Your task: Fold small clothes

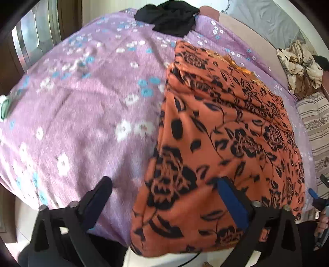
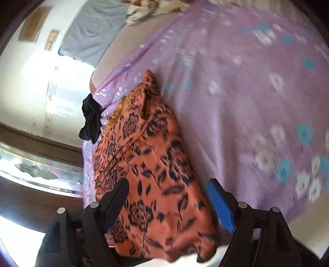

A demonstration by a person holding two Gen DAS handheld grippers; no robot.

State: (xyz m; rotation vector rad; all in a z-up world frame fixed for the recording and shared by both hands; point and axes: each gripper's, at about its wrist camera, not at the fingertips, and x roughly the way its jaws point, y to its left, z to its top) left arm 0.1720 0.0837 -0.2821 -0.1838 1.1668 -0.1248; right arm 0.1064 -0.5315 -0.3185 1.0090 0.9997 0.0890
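Left wrist view: left gripper [image 1: 164,191] hovering spread over orange floral garment [image 1: 222,147].
Garment: lying folded on purple bedspread [image 1: 82,98].
Right gripper [image 2: 168,191]: spread, straddling garment's near edge.
Black cloth [image 1: 170,17]: sitting at far edge.

We see the folded garment [image 1: 222,147] lying on the bed cover [image 1: 82,106], toward its right side in the left wrist view, its near end hanging over the bed's edge. Behind it, at the far edge of the cover, lies a dark garment [image 1: 170,18]. Farther right, beyond the cover, a crumpled cloth [image 1: 298,67] rests near a striped pillow [image 1: 314,123].
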